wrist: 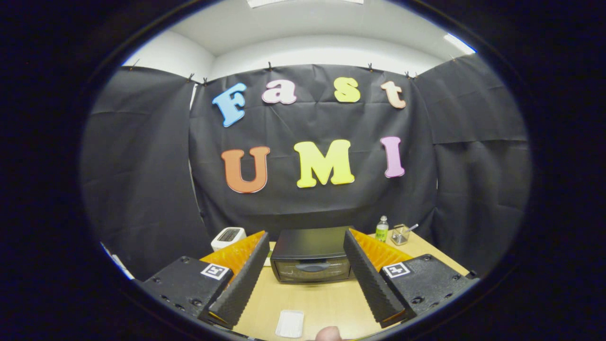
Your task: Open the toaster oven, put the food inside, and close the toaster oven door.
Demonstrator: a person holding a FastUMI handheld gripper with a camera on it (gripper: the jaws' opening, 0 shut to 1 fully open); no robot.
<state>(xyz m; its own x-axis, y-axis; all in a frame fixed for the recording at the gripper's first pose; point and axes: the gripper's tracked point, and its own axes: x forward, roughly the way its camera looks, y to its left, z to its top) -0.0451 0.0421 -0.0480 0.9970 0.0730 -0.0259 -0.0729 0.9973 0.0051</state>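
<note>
The toaster oven (312,255) stands on the wooden table (326,303), against the black booth wall, straight ahead of the gripper (305,279) and framed between its two fingers. Its glass door (312,270) is up against the body, with the handle (312,267) across the upper part of the door. The interior behind the glass is too dark to read; whether food lies inside cannot be told.

A small white tray (289,323) lies on the table nearer than the oven, between and just below the fingertips. A rounded pale object (328,333) sits beside it, cut off by the picture; it may be the food, but its identity is not certain.

The fingers stand wide apart and hold nothing. They are well short of the oven door and above the table.

Status judgement: the door is closed. This condition fits two stages: either the door is yet to be opened and the food loaded, or the food is already inside and the door has been shut again. If the pale object is the food, the earlier stage is more likely.

Further out, a white appliance (228,237) stands left of the oven. A small bottle (381,228) and a clear container (400,234) stand right of it, near the wall.
</note>
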